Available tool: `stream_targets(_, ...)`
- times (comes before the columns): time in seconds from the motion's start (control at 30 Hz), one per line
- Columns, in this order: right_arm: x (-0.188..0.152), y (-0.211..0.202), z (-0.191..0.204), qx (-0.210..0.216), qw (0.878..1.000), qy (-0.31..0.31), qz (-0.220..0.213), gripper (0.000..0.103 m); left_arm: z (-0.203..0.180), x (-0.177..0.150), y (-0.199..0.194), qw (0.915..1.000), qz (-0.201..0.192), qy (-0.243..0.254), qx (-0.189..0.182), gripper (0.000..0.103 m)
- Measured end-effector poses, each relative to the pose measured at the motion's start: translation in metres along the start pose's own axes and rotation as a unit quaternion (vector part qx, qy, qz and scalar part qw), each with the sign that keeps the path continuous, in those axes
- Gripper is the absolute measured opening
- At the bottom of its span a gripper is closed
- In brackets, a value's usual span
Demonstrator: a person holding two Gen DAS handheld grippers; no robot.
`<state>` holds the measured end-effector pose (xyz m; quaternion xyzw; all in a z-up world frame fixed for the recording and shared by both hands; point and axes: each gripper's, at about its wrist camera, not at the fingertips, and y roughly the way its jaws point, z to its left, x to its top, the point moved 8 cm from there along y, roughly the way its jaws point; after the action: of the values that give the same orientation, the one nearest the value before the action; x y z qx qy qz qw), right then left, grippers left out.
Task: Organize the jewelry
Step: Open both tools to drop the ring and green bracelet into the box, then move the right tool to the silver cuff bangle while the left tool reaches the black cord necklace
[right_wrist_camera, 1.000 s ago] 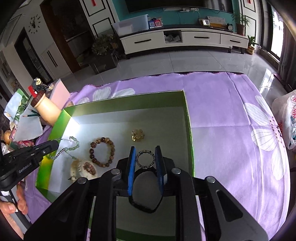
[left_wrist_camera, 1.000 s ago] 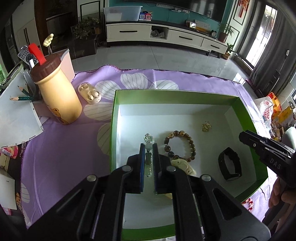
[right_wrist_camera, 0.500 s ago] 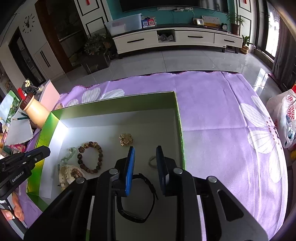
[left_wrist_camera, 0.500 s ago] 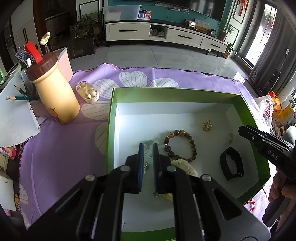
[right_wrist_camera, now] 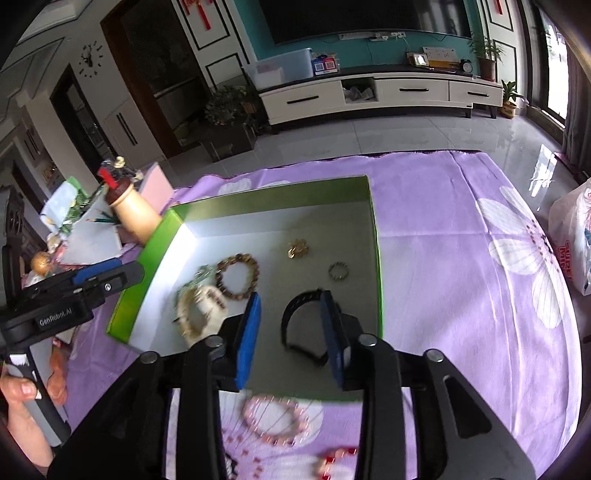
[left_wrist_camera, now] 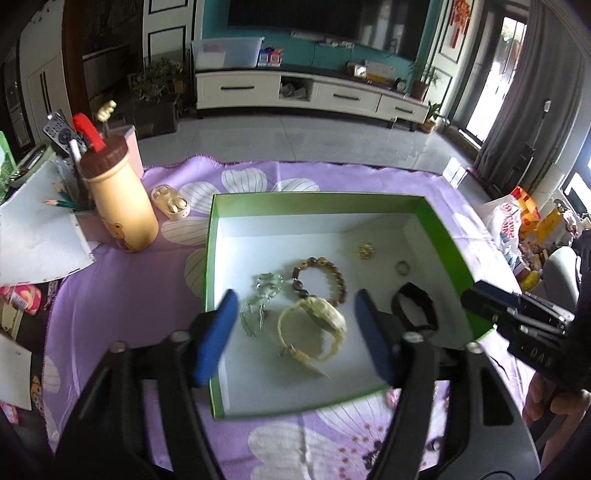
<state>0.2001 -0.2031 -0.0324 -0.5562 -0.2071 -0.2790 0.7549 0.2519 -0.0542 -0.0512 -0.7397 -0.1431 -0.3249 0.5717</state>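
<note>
- Teal wall (left_wrist_camera: 424, 37) with a dark television (left_wrist_camera: 325, 18) at top centre.
- White low cabinet (left_wrist_camera: 310, 92) beneath it.
- Glossy grey tiled floor (left_wrist_camera: 295, 140).
- Grey curtains (left_wrist_camera: 535, 110) by a bright window, upper right.

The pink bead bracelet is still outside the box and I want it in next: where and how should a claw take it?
The pink bead bracelet lies flat as an open loop on the purple cloth, just in front of the green box. Probably come from above with the right claw, one finger inside the ring, one outside, and pinch the bead strand on the side away from the box wall.
</note>
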Motion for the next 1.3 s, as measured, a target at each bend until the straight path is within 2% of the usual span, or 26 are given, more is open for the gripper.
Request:
stream_targets(0.13,-0.024,-0.021,0.004,0.011,1.000,-0.006,0.005,0.039,-0.007,-0.015,-0.023,0.9999,-0.007,0.007,-0.012,0.077)
stream_targets(0.23,-0.046,-0.036,0.003,0.000,1.000,-0.018,0.009,0.041,-0.012,-0.035,-0.037,0.9997,-0.003,0.009,-0.024,0.080)
stream_targets(0.33,-0.067,-0.050,0.000,-0.010,1.000,-0.025,0.012,0.049,-0.020,-0.058,-0.046,0.9994,0.007,0.016,-0.030,0.081)
stream_targets(0.4,-0.080,-0.058,-0.003,-0.018,0.999,-0.029,0.011,0.050,-0.024,-0.075,-0.049,0.9992,0.012,0.024,-0.030,0.081)
stream_targets(0.6,-0.119,-0.072,-0.017,-0.030,0.999,-0.015,0.023,0.050,-0.044,-0.121,-0.051,0.9978,0.036,0.038,-0.041,0.081)
stream_targets(0.8,-0.164,-0.078,-0.035,-0.045,0.998,0.005,0.037,0.049,-0.068,-0.158,-0.050,0.9956,0.051,0.026,-0.074,0.081)
stream_targets(0.93,-0.188,-0.075,-0.020,-0.026,0.998,-0.028,0.050,0.049,-0.076,-0.178,-0.042,0.9933,0.070,0.006,-0.092,0.081)
stream_targets(1.0,-0.191,-0.071,-0.011,-0.018,0.997,-0.044,0.053,0.049,-0.076,-0.186,-0.037,0.9929,0.080,0.006,-0.087,0.081)
stream_targets(1.13,-0.190,-0.061,0.004,-0.009,0.996,-0.078,0.051,0.040,-0.073,-0.191,-0.031,0.9933,0.089,0.007,-0.074,0.081)
stream_targets(1.3,-0.192,-0.037,0.010,-0.020,0.991,-0.112,0.064,0.022,-0.076,-0.188,-0.029,0.9936,0.088,0.018,-0.068,0.081)
